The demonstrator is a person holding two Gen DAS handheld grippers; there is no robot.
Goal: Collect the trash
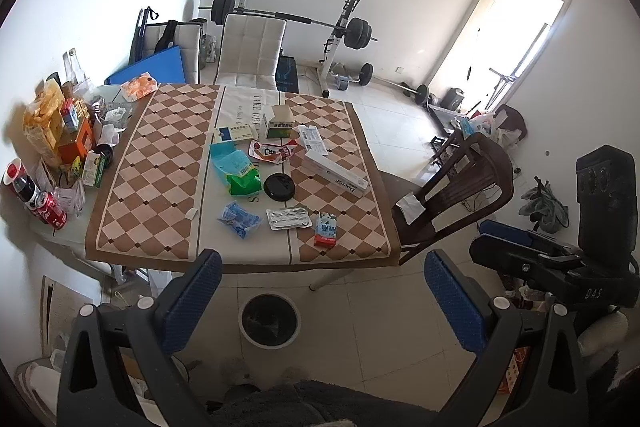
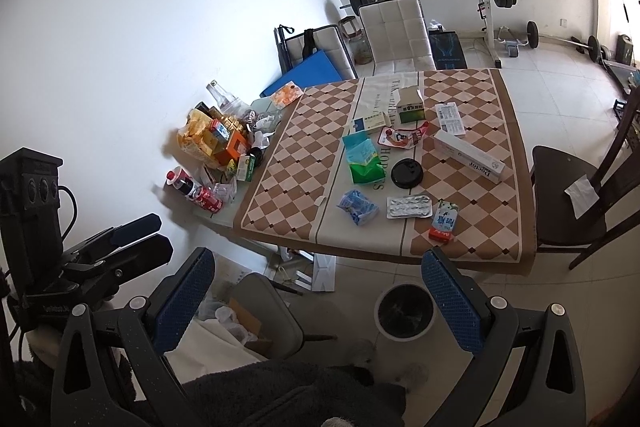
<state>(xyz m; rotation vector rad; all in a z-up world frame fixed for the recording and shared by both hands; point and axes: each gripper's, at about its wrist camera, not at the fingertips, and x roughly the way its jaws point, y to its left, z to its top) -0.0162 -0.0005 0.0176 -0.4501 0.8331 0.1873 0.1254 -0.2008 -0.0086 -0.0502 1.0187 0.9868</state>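
Both the left gripper (image 1: 322, 291) and right gripper (image 2: 318, 287) gape wide, empty; the blister pack (image 1: 289, 218) looks light, stiff, slippery; pinch its edge; the waste bin (image 1: 270, 319) waits below the tabletop (image 1: 160, 155).

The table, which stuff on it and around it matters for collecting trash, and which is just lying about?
For the job:
- bin on the floor
- blister pack
- black lid
- blue wrapper
- green packet
- long box

Just lying about:
- barbell rack
- white chair
- dark chair
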